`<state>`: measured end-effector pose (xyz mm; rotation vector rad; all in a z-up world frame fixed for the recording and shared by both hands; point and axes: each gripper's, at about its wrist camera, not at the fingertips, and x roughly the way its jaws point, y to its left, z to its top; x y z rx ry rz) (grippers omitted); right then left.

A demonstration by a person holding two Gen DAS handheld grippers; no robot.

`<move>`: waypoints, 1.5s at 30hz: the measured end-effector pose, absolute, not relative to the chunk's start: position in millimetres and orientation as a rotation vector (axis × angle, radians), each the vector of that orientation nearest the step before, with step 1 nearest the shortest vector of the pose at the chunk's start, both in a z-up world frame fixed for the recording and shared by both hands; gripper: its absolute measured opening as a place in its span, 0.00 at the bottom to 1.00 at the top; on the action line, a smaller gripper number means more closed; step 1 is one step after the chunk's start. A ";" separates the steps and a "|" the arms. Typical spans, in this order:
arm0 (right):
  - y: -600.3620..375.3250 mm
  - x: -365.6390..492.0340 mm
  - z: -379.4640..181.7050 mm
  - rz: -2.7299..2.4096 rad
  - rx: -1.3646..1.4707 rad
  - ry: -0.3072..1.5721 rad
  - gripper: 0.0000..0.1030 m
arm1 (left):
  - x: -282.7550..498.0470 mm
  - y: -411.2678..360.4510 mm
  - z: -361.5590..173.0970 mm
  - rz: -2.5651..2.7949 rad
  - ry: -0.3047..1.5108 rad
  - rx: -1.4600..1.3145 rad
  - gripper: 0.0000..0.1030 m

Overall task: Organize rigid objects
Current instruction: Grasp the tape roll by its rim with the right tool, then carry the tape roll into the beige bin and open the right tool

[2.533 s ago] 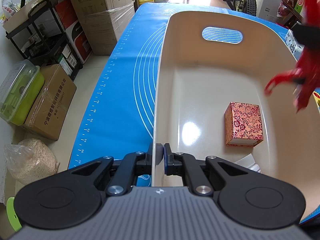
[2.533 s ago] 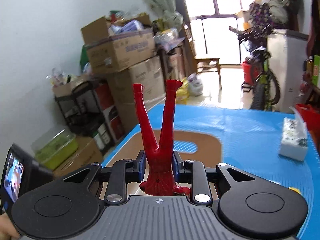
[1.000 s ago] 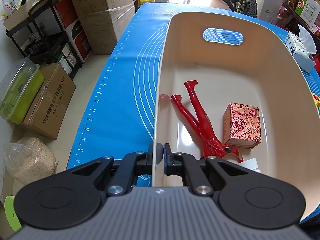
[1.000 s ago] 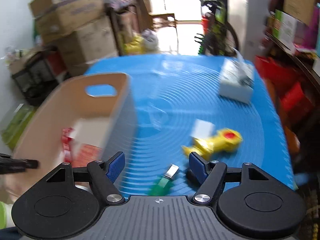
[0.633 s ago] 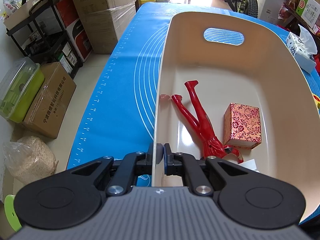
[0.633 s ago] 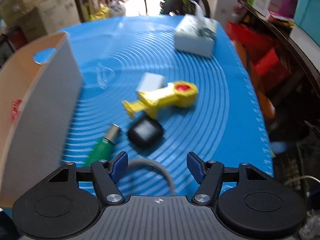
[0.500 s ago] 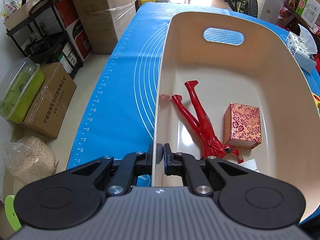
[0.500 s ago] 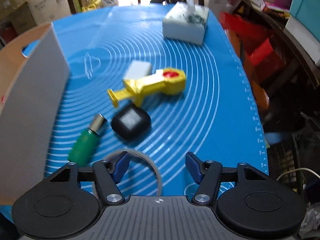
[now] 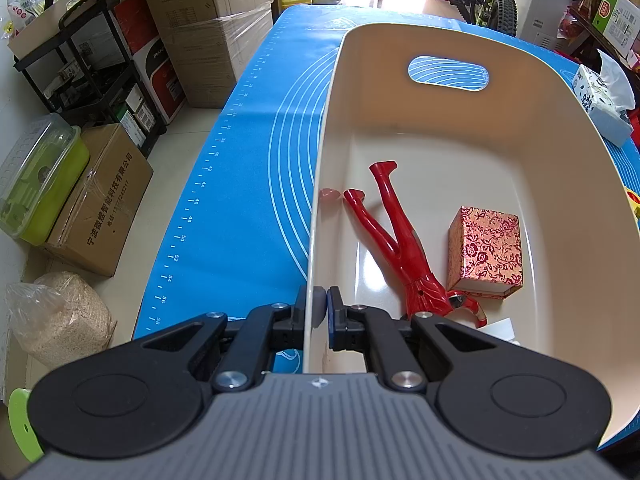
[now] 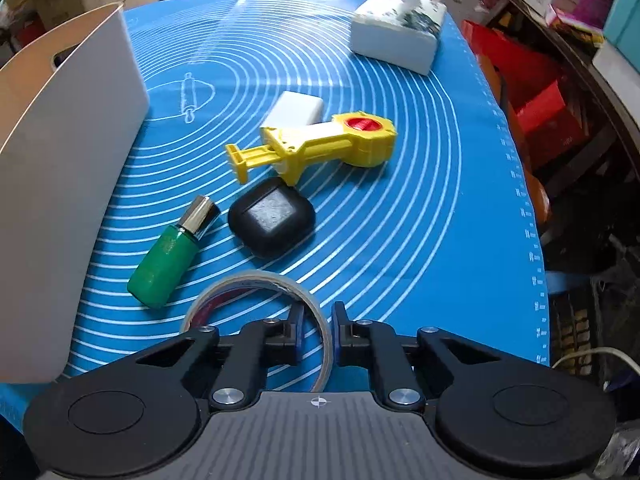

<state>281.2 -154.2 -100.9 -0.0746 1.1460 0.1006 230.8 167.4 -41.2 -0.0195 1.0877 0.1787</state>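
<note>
While the left gripper (image 9: 319,316) is pinched tight on the near-left wall of the glossy cream bin (image 9: 592,208), a shiny red plastic figure (image 9: 394,240) lies inside it, legs pointing away, next to a foil-patterned red box (image 9: 486,252). Over on the right-wrist view, the right gripper (image 10: 317,334) is narrowed to a small gap straddling the thin wall of the tape ring (image 10: 256,280), which lies flat on the blue mat (image 10: 440,200), one finger inside the hoop and one outside, though I can't tell if they're actually gripping yet. Just past it sit a green bottle (image 10: 168,256), a rounded black case (image 10: 272,220) and a yellow toy (image 10: 320,144).
</note>
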 end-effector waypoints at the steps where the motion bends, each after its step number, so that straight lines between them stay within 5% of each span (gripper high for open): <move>1: -153.1 281.3 -100.6 0.103 -0.079 1.145 0.21 | 230.8 167.4 -41.2 0.179 1.088 -0.020 0.09; 32: -92.8 275.1 18.1 0.279 0.111 0.687 0.15 | 230.3 168.8 -39.4 0.184 1.090 -0.008 0.10; 45: -12.3 265.6 5.2 0.429 -0.017 0.725 0.15 | 230.0 167.4 -38.9 0.181 1.086 -0.005 0.10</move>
